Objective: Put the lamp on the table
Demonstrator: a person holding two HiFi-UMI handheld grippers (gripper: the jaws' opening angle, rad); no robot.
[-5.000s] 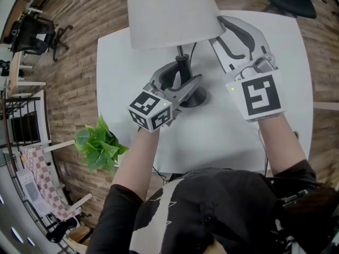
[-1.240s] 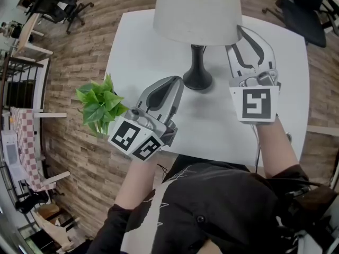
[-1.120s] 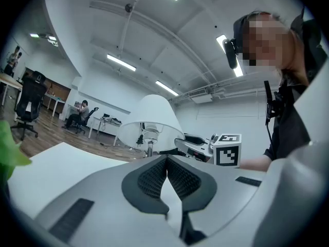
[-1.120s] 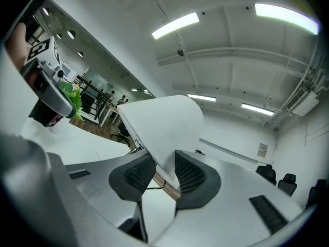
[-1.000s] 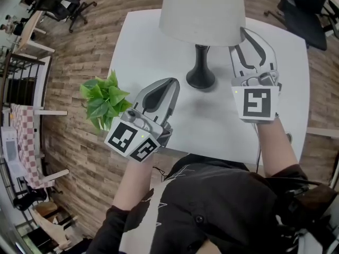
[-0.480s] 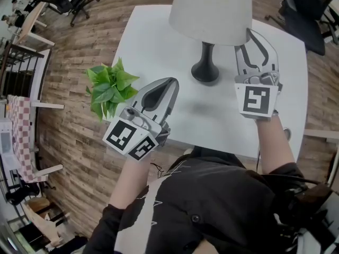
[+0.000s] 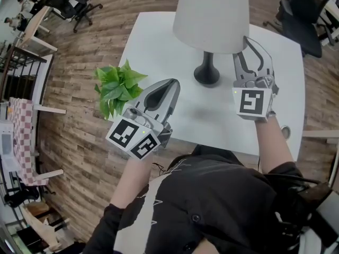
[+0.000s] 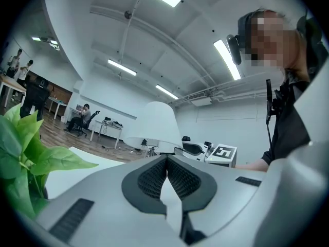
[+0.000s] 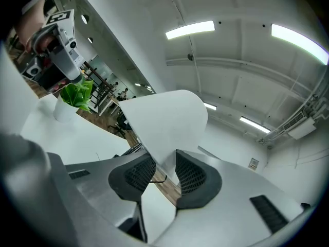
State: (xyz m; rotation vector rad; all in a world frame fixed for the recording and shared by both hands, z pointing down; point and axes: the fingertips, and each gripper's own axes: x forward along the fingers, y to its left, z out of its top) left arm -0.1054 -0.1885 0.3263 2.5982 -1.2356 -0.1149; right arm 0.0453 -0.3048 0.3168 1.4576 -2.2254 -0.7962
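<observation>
Lamp (image 7: 211,15) upright on worktop (image 7: 153,41), seemingly placed; left hand-held gripper (image 7: 170,84) shut empty, right hand-held gripper (image 7: 252,52) apart at lamp's 3 o'clock; next, withdraw.

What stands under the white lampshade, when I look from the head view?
Under the lampshade, a dark stem and a round base stand on the white table. The stem's top and whatever is inside the shade are covered, so they cannot be seen.
</observation>
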